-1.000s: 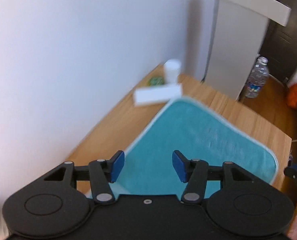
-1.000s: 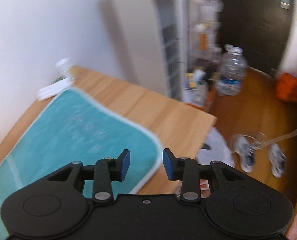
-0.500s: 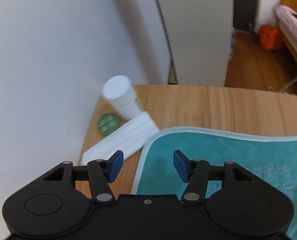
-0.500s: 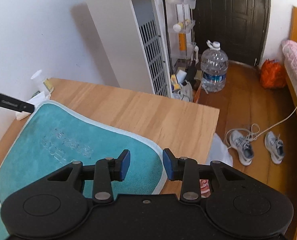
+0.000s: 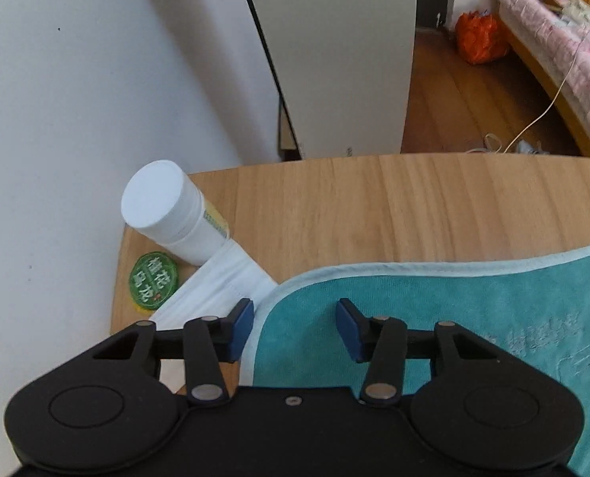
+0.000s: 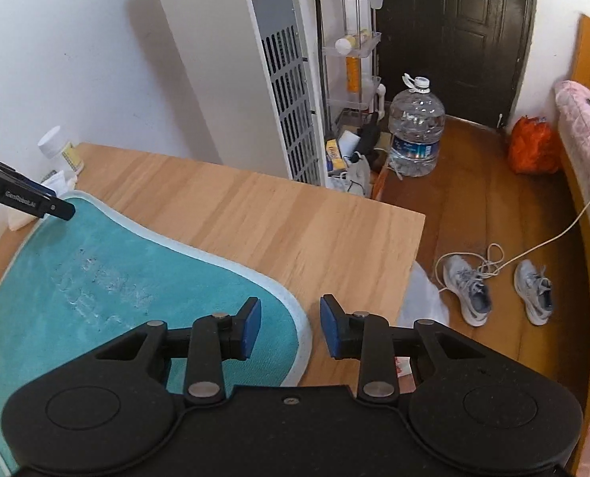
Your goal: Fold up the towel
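A teal towel (image 5: 474, 318) with a pale border lies flat on the wooden table (image 5: 374, 206). My left gripper (image 5: 293, 326) is open just above the towel's far left corner, with that corner between its blue pads. In the right wrist view the towel (image 6: 96, 278) spreads to the left, and my right gripper (image 6: 291, 326) is open over its far right corner, whose edge runs between the pads. A black finger of the left gripper (image 6: 28, 198) shows at that view's left edge, above the other far corner.
A white bottle (image 5: 175, 210), a green round tin (image 5: 154, 280) and a folded white cloth (image 5: 219, 286) sit by the wall at the table's far left corner. Beyond the table's right edge (image 6: 414, 246) are a water jug (image 6: 414, 135), shoes (image 6: 466, 294) and a bed (image 6: 585, 159).
Both grippers swung toward the far end of the table and dropped closer to the towel's far corners. Their jaws stayed open throughout, and the towel has not moved.
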Motion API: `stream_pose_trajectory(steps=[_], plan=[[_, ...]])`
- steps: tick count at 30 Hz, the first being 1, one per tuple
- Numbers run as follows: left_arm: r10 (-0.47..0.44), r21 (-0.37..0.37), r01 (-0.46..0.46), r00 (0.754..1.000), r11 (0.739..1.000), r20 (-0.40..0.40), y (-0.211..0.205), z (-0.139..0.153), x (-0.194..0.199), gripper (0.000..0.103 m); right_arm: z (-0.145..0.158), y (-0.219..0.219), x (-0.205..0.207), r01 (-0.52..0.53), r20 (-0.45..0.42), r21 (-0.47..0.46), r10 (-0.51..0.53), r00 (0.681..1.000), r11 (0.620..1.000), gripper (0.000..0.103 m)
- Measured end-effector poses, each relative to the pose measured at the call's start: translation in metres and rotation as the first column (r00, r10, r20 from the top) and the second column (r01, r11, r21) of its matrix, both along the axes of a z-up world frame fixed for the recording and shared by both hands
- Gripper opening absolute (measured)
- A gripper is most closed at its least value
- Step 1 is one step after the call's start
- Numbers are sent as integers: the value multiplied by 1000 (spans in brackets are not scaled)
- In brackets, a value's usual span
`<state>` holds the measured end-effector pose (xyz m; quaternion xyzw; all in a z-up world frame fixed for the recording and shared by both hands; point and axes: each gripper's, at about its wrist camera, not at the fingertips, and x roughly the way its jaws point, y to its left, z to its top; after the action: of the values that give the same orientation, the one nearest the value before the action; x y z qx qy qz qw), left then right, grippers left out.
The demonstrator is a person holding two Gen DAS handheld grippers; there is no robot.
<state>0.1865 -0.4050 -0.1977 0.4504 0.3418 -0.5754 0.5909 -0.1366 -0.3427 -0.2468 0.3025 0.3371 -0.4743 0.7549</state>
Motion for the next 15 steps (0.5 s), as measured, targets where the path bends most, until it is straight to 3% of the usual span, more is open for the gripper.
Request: stream_pose_trajectory(steps=[4,6,7,9,10,15], plan=[[6,7,-6,1000,1000,-19,0,0,5,39,0,1,1,-24,-11,-1,24,1000,1000,37],[9,5,-8,999,1000,-37,0,-1,7,33,1,-1,1,-39,-9,6,39,999,999,28],[12,9,-12,998,1000,-57,0,-1,9,29,1,-2,2,-46,-11,9,47,999,999,19],[33,14,-32,997,999,-67,-2,1,9,28,0,-5,1,-38,-6,16,38,999,999,13],[45,16,-44,997,999,-69,-3,2,9,18,0,-6,-2,-33,16,29,32,999,999,11],[29,-2,-29,999,1000,-23,-5,-2,-5,8,2,-9,-6,-38,37,46,36,999,998,9]])
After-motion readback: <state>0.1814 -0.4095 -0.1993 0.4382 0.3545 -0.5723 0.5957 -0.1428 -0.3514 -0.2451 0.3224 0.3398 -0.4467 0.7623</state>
